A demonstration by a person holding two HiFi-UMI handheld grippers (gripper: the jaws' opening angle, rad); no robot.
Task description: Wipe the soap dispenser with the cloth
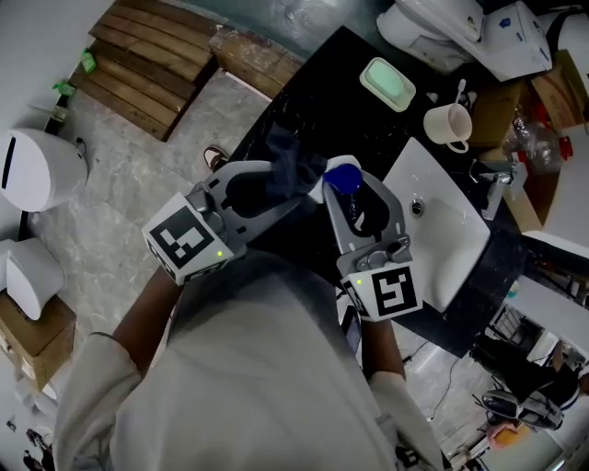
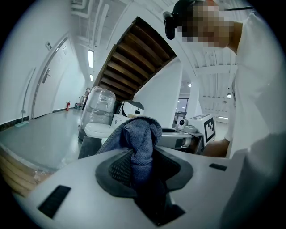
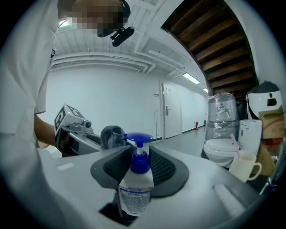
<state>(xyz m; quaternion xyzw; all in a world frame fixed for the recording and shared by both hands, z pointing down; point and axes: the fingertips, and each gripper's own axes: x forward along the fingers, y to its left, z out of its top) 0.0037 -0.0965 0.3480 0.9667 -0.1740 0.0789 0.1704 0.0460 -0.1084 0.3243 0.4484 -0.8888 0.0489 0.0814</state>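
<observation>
My right gripper is shut on a small soap dispenser, a clear bottle with a printed label and a blue pump head. The bottle stands upright between the ribbed pads. My left gripper is shut on a dark blue-grey cloth, which bunches out past the jaw tips. In the head view the cloth sits just left of the pump head, close to it; whether they touch I cannot tell. In the right gripper view the cloth shows behind the pump, to its left.
Both grippers hover over a black counter. A white sink with a faucet lies to the right. A mug and a green soap dish stand further back. A toilet is beyond the counter, and a wooden pallet lies at the left.
</observation>
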